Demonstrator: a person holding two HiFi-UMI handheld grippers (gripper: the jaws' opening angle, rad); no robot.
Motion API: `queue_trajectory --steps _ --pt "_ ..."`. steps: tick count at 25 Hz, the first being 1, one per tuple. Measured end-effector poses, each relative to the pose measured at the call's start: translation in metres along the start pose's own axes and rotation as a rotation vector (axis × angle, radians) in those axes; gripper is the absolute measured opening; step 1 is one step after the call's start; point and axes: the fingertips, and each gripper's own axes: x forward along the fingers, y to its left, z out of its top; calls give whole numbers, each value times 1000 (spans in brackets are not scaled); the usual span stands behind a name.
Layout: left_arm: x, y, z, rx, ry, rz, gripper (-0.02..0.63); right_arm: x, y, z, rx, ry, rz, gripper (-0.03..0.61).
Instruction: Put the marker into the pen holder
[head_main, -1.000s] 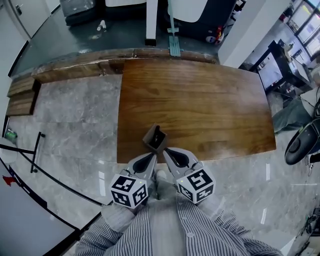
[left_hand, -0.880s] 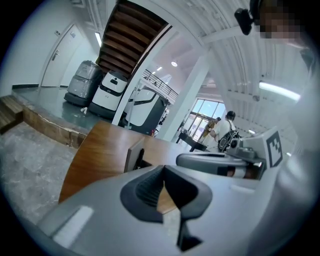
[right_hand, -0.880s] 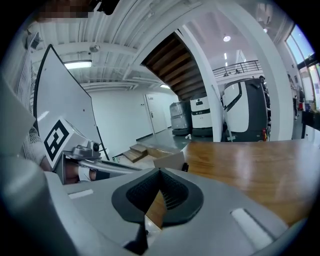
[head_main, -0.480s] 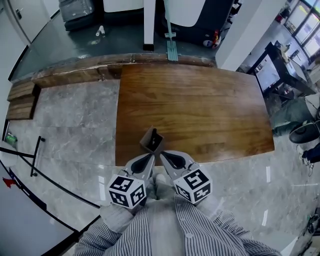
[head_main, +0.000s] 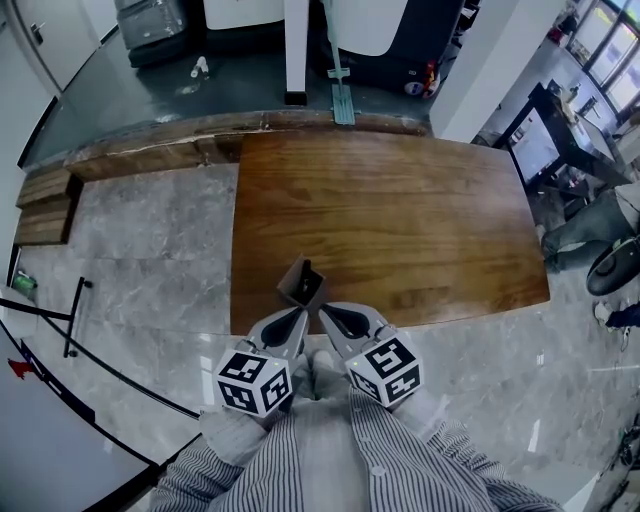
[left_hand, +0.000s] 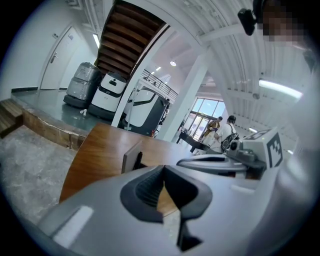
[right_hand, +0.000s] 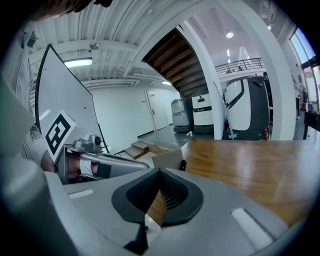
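Note:
A small brown pen holder (head_main: 300, 283) stands near the front edge of the wooden table (head_main: 400, 210), with a dark marker (head_main: 308, 275) upright inside it. Both grippers hover just in front of it, over the table's edge. My left gripper (head_main: 299, 315) is shut and empty, its tip a little short of the holder. The right gripper (head_main: 324, 311) is also shut and empty, close beside the left one. The holder (left_hand: 130, 157) and marker (left_hand: 138, 161) show past my left gripper (left_hand: 163, 167) in its own view. They appear again, holder (right_hand: 167, 159) and marker (right_hand: 183, 165), beyond my right gripper (right_hand: 160, 171).
Grey marble floor (head_main: 150, 260) surrounds the table. A low wooden ledge (head_main: 150, 145) runs along the far side, with grey machines (head_main: 150, 20) and a white pillar (head_main: 296, 50) behind it. Desks and chairs (head_main: 590, 160) crowd the right. People stand far off (left_hand: 227, 132).
The head view has shifted slightly. Both grippers stay shut just in front of the pen holder, and the marker stays inside it.

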Motion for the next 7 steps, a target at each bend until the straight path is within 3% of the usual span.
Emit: queue_trajectory --steps 7 --pt "-1 -1 -1 -5 4 1 8 1 2 0 -5 9 9 0"
